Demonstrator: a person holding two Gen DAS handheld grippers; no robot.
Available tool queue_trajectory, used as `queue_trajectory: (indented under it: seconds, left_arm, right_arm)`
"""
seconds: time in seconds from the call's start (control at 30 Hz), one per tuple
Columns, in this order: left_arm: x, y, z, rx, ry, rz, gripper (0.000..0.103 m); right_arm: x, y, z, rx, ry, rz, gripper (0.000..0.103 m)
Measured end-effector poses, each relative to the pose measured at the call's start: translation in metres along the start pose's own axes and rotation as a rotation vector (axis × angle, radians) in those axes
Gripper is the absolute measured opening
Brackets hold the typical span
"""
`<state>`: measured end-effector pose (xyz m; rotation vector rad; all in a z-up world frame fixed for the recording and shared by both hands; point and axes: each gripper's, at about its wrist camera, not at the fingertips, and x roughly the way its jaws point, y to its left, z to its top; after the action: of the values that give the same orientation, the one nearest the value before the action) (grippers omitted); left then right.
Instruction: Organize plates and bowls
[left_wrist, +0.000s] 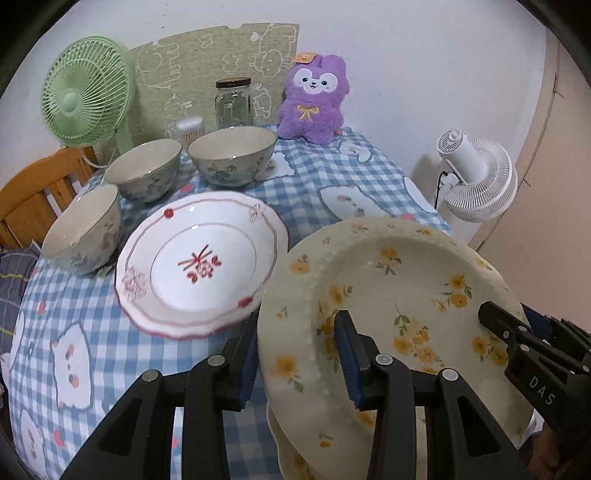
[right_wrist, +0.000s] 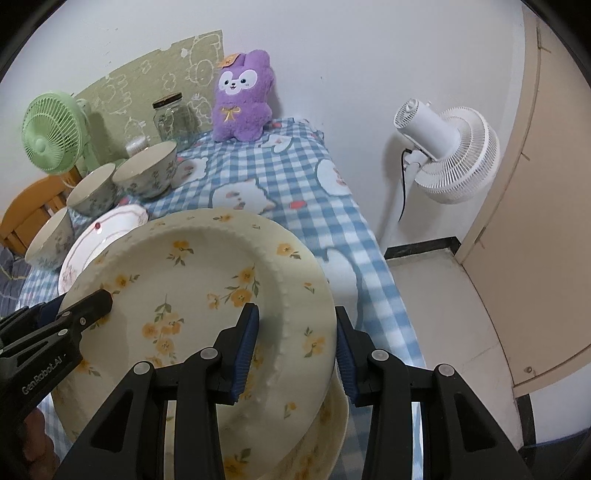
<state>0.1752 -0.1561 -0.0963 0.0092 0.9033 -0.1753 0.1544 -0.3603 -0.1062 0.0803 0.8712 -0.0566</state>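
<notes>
- Left gripper (left_wrist: 299, 354) and right gripper (right_wrist: 295, 354) each clench the yellow-flowered plate's (left_wrist: 399, 288) rim.
- Risk: uneven hands tilt it; it could slip onto the red-trimmed plate (left_wrist: 199, 262).

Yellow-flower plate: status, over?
Both tools, left and right, clamped on yellow-flower plate, lifted, tilted. Second one beneath. Red-trim plate ahead, three bowls beyond.

Home room, checked tablecloth (left_wrist: 314, 177), plush toy (left_wrist: 314, 99), desk fan (left_wrist: 86, 92)
</notes>
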Motion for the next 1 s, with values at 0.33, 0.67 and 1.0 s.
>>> queue_trajectory:
  seconds: [0.33,0.67,1.0]
  left_arm:
    - [-0.011,-0.009,-0.026,0.015,-0.004,-0.003,0.039]
    - [-0.003,-0.018,-0.041,0.032,0.018,-0.025,0.04]
    - [0.0,-0.025,-0.046,0.048,-0.001,-0.012,0.043]
  right_arm:
    - [-0.016,-0.005,-0.029,0.009,-0.005,-0.013,0.042]
    - [-0.009,-0.013,-0.045,0.028,0.015,-0.036,0.042]
    - [-0.004,-0.019,-0.05,0.052,0.015,-0.037,0.042]
